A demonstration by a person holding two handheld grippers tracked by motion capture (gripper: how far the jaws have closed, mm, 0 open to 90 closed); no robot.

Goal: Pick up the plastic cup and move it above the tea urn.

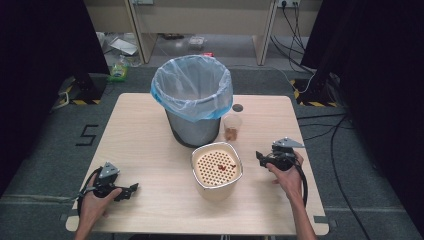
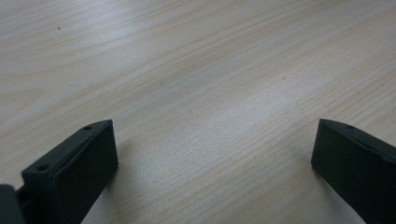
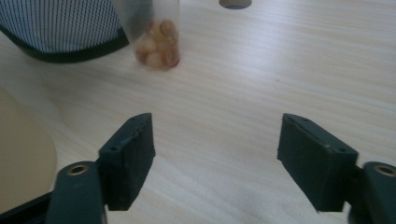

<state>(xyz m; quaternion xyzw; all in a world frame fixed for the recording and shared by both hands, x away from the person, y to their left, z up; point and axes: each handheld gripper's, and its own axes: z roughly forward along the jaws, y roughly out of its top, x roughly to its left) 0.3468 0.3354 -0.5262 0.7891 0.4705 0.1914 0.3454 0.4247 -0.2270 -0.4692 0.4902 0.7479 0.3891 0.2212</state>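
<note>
the small clear plastic cup (image 1: 232,126) with brownish and reddish food scraps in its bottom stands upright on the table, just beside the bin at its 4 o'clock and at about 12 o'clock from the strainer tub. in my right gripper view the cup (image 3: 158,39) sits ahead and a little toward 11 o'clock, apart from my jaws.

as i judge it, the work is at its start: the cup is full and untouched, and a few red scraps lie on the perforated insert of the cream strainer tub (image 1: 216,168). picking the cup up and emptying it is all left to do; whether over the strainer or into the lined grey waste bin (image 1: 192,97), i cannot tell.

my right claw (image 1: 260,156) hovers above the wooden table (image 1: 150,150) at 3 o'clock from the tub, pointing toward 9 o'clock, jaws spread with only bare wood between them. my hand grips it from behind, cable trailing back along the forearm.

my left claw (image 1: 132,189) rests low over the table near the front edge at about 8 o'clock from the tub, pointing toward 3 o'clock, jaws spread wide and holding nothing.
</note>
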